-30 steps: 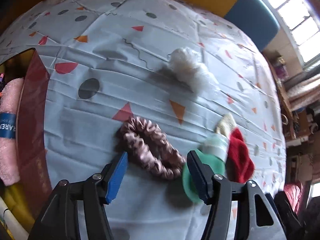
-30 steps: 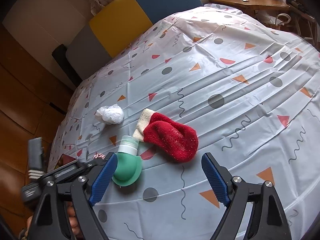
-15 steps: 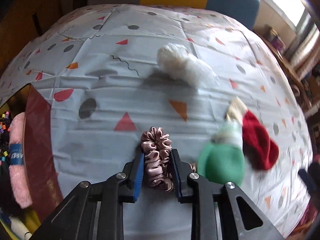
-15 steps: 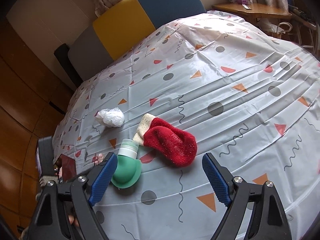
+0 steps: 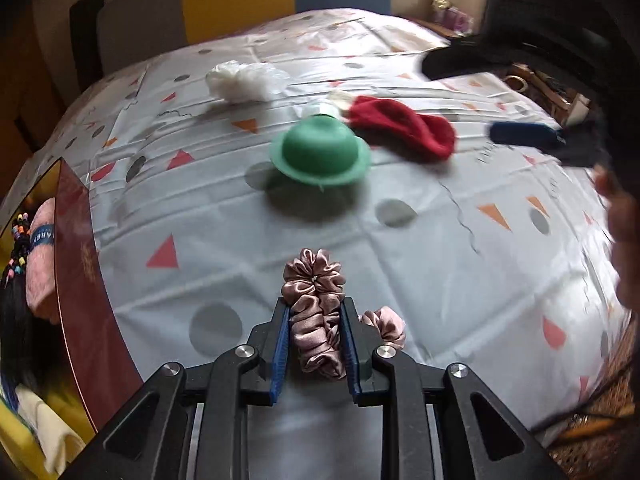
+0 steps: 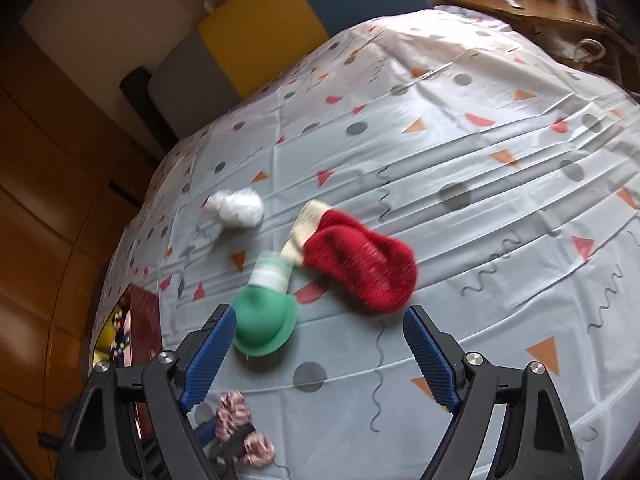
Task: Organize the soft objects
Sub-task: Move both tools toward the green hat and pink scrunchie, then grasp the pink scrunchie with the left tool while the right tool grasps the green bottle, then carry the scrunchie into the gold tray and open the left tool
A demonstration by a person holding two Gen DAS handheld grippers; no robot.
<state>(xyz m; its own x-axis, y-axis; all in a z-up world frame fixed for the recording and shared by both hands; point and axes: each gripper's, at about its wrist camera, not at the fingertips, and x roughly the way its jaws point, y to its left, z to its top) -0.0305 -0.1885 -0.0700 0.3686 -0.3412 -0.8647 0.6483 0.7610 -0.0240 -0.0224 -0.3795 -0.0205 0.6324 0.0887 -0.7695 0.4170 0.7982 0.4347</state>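
Observation:
A pink satin scrunchie (image 5: 314, 280) is squeezed between the blue pads of my left gripper (image 5: 314, 308), whose jaws are closing on it just above the patterned tablecloth (image 5: 420, 264). One loop bulges out on the right. Further back lie a green squeeze bottle (image 5: 320, 152) on its side, a red sock (image 5: 400, 124) with a cream cuff, and a white fluffy wad (image 5: 244, 78). My right gripper (image 6: 318, 316) hovers over the bottle (image 6: 264, 320) and sock (image 6: 360, 268). Its jaws stand wide, closing slightly, with nothing between them.
At the table's left edge stands a dark red box (image 5: 76, 280) holding a pink rolled towel (image 5: 40, 248) and other items. A yellow and blue chair (image 6: 260, 48) is behind the table. A person's hand (image 5: 624, 240) is at the right edge.
My left gripper closed on the scrunchie, then rolled and swung sideways with it; the bottle and sock now lie ahead instead of beside it. The right gripper barely moved.

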